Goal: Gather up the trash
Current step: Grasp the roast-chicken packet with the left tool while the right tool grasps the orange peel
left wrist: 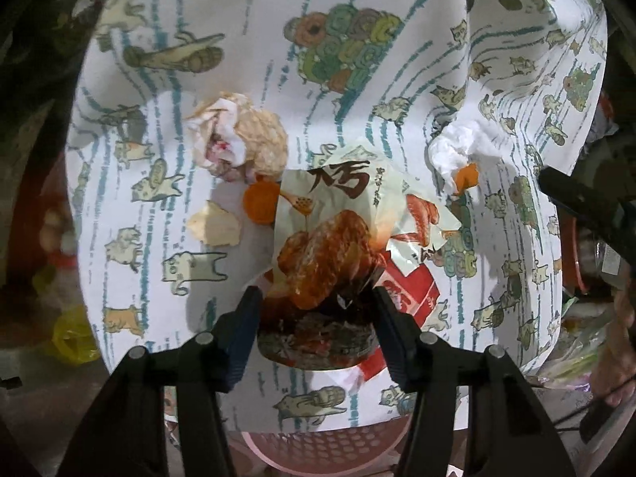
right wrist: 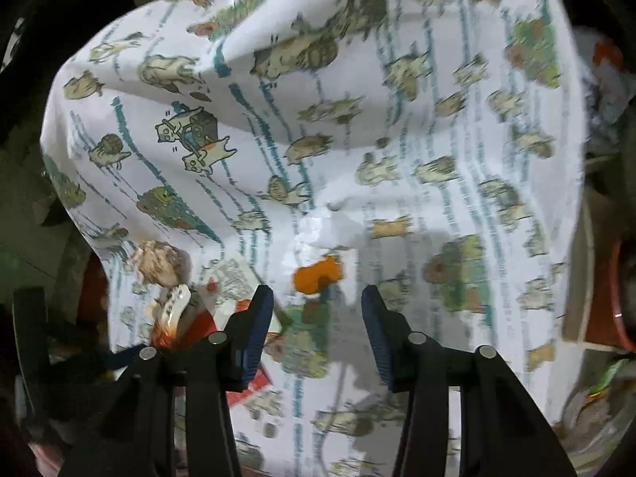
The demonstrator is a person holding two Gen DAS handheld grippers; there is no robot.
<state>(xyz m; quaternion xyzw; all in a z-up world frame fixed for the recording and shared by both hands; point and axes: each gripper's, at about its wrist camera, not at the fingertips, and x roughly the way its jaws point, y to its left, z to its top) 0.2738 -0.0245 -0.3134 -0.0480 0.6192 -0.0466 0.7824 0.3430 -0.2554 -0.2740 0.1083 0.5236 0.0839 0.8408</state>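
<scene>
Two hand-held grippers over cat-print surface (left wrist: pixel 246 39) — left hand-held gripper (left wrist: pixel 316 302) clamped on snack wrapper (left wrist: pixel 338 238); right hand-held gripper (right wrist: pixel 317 310) held agape, empty, near orange peel (right wrist: pixel 318 274) beside crumpled tissue (right wrist: pixel 330 230).

Cat-print cloth (left wrist: pixel 246 59) spread out; pink perforated basket (left wrist: pixel 326 449) below.

I see a soft, matt cloth (left wrist: pixel 254 28) printed with cats, wrinkled into folds over the table. At the centre lies a glossy plastic snack wrapper (left wrist: pixel 330 234), crinkled and catching light. At ten o'clock from it sits a wad of rough, crumpled tissue paper (left wrist: pixel 238 139); at two o'clock a white crumpled tissue (left wrist: pixel 453 147), matt. A red cardboard box (left wrist: pixel 413 290) looks smooth. My left tool (left wrist: pixel 316 302) has matt black plastic arms, ribbed blue pads (left wrist: pixel 242 318) and dull metal pins.
</scene>
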